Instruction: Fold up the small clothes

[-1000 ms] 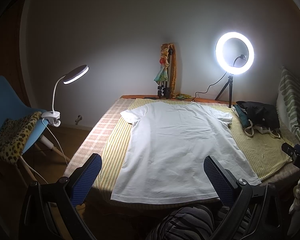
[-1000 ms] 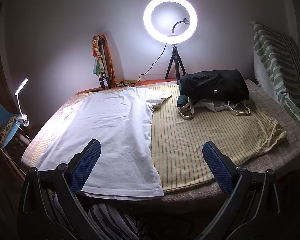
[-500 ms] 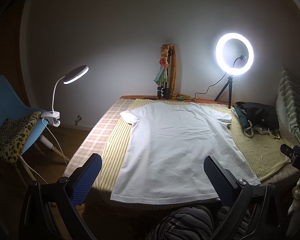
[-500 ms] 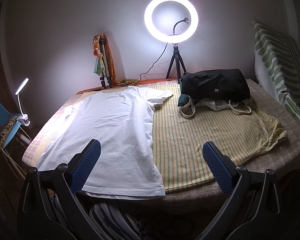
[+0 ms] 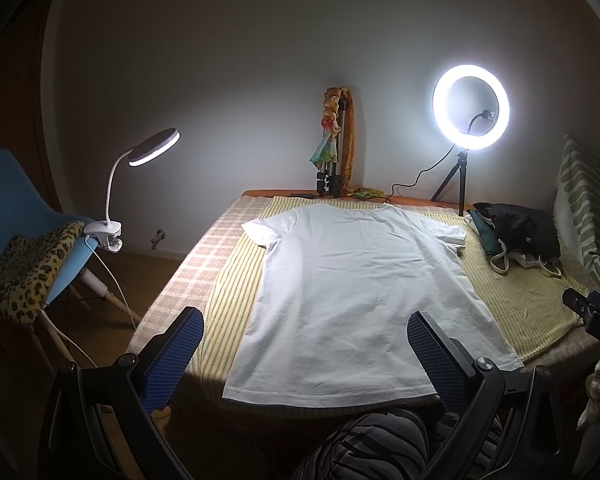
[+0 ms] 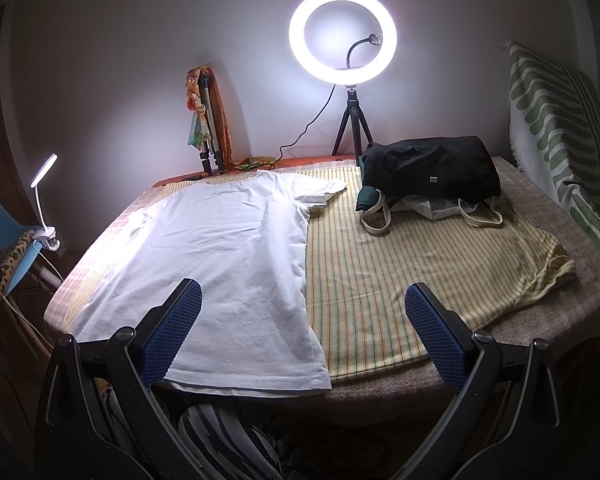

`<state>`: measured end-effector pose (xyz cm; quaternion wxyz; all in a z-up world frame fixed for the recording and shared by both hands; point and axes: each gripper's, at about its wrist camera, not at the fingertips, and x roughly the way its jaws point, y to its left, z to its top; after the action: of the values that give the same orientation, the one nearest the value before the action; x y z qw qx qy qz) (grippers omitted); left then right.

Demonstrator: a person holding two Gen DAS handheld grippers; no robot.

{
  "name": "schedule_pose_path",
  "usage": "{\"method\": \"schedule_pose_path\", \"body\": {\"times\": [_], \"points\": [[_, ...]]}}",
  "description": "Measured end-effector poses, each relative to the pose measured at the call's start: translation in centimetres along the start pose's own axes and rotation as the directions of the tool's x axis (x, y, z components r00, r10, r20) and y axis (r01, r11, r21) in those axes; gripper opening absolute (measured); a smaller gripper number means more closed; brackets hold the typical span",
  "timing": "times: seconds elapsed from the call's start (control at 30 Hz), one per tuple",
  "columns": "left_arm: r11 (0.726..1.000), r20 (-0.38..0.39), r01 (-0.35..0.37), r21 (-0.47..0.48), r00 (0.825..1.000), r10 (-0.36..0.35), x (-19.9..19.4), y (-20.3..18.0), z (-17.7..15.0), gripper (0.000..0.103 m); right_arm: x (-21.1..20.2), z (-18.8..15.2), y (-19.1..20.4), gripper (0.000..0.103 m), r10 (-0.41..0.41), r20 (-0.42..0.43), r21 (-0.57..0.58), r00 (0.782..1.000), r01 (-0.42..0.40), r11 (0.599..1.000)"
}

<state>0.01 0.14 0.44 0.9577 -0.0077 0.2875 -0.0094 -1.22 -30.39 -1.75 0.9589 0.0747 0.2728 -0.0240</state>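
A white T-shirt (image 5: 360,288) lies spread flat on a yellow striped cloth (image 5: 236,280), collar toward the far wall and hem at the near table edge. It also shows in the right wrist view (image 6: 228,256). My left gripper (image 5: 304,356) is open and empty, held above the near edge, its fingers straddling the shirt's hem. My right gripper (image 6: 300,328) is open and empty, held over the shirt's right hem corner. Both hover clear of the fabric.
A black bag on a tote (image 6: 432,176) sits at the back right of the table. A ring light on a tripod (image 6: 342,36) and a folded tripod with a scarf (image 6: 204,120) stand at the far edge. A clip lamp (image 5: 148,152) and blue chair (image 5: 20,220) stand left.
Both grippers have drifted slightly; the views shift a little. The shirt has not moved and both grippers stay open.
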Motion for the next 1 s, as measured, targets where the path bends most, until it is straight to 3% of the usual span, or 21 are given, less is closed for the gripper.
{"method": "schedule_pose_path", "body": {"times": [0.6, 0.77, 1.0], "points": [[1.000, -0.004, -0.005, -0.011, 1.000, 0.005, 0.6, 0.6, -0.8, 0.102, 0.3, -0.2, 0.2, 0.103, 0.008, -0.011, -0.006, 1.000, -0.008, 1.000], [0.998, 0.008, 0.029, -0.054, 1.000, -0.029, 1.1, 1.9, -1.4, 0.102, 1.0, 0.7, 1.1, 0.103, 0.037, -0.012, -0.028, 0.999, -0.038, 0.999], [0.989, -0.023, 0.064, -0.132, 0.997, -0.068, 3.3, 4.8, -3.2, 0.088, 3.9, 3.7, 4.3, 0.102, 0.129, -0.024, -0.082, 0.991, -0.131, 0.988]]}}
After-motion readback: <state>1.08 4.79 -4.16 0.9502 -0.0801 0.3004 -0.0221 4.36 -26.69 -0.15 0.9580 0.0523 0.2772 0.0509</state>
